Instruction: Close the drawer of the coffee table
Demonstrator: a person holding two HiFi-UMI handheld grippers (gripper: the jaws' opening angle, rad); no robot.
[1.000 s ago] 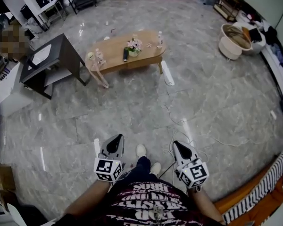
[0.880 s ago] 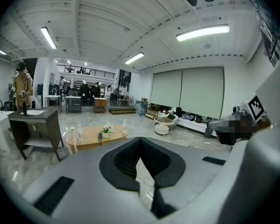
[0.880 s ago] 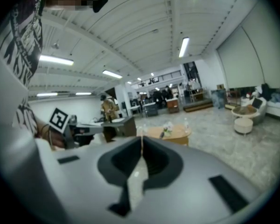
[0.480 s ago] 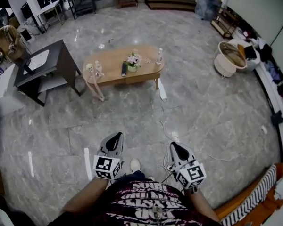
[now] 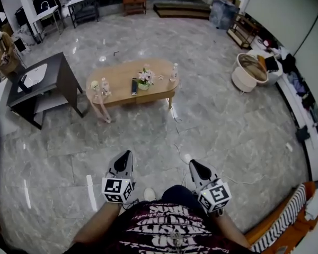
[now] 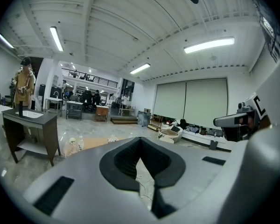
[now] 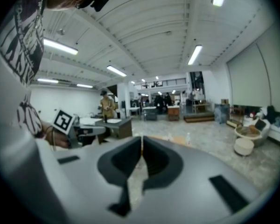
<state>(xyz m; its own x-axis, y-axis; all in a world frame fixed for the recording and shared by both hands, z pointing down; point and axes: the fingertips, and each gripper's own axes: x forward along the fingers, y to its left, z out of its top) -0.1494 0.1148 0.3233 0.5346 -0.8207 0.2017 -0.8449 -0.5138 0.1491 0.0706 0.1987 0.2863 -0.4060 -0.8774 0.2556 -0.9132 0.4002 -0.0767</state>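
I kept both jaws shut, empty; the coffee table lay well ahead, broadside, nearer my left gripper than right gripper.

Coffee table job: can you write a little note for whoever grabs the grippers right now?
Left gripper: jaws shut, holding nothing.
Right gripper: jaws shut, holding nothing.
Both are held low in front of the person, pointing ahead.
The coffee table stands well ahead across the marble floor, out of reach. Its drawer cannot be made out from here.
Done: nothing on the table touched yet.
Left: walk up, mind the cable on the floor, find the drawer, push it shut.
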